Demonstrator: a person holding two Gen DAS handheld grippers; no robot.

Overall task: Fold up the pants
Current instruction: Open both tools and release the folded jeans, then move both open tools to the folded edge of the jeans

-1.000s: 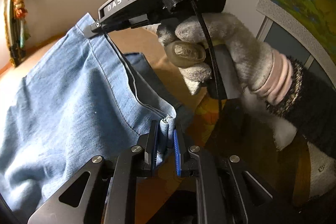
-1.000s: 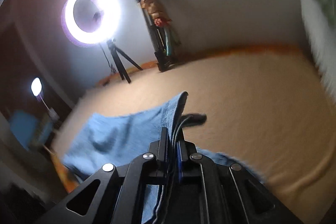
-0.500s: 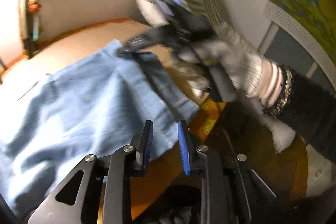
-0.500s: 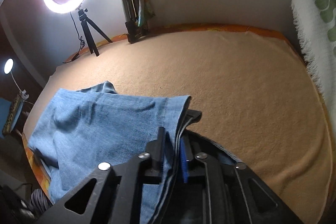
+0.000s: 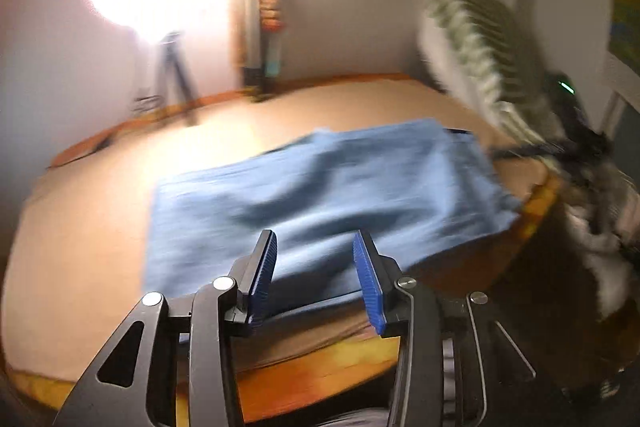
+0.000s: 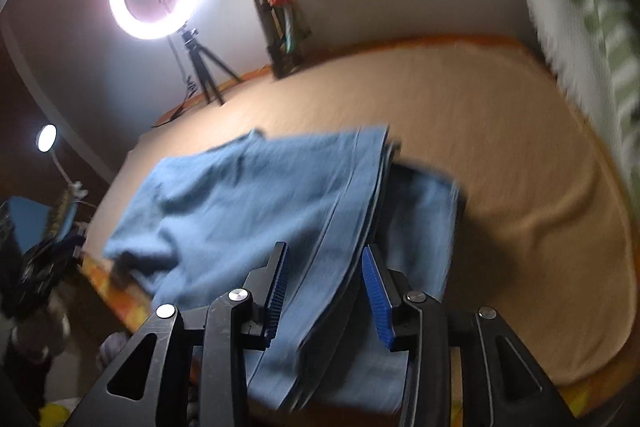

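Left wrist view: left gripper [image 5: 314, 277] jaws opening, nothing between them, folded jeans [image 5: 320, 195] lying ahead on the tan bed [image 5: 280, 115]. Right gripper [image 6: 324, 291] is nearer, jaws opening astride the stacked hem edge without pinching; the long axis runs leftward from it.

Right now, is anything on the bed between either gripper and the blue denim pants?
Nothing visible. The folded blue denim pants lie directly below the right gripper, whose jaws are opening, with cloth showing between them. The left gripper, also opening, faces them unobstructed over the tan blanket.
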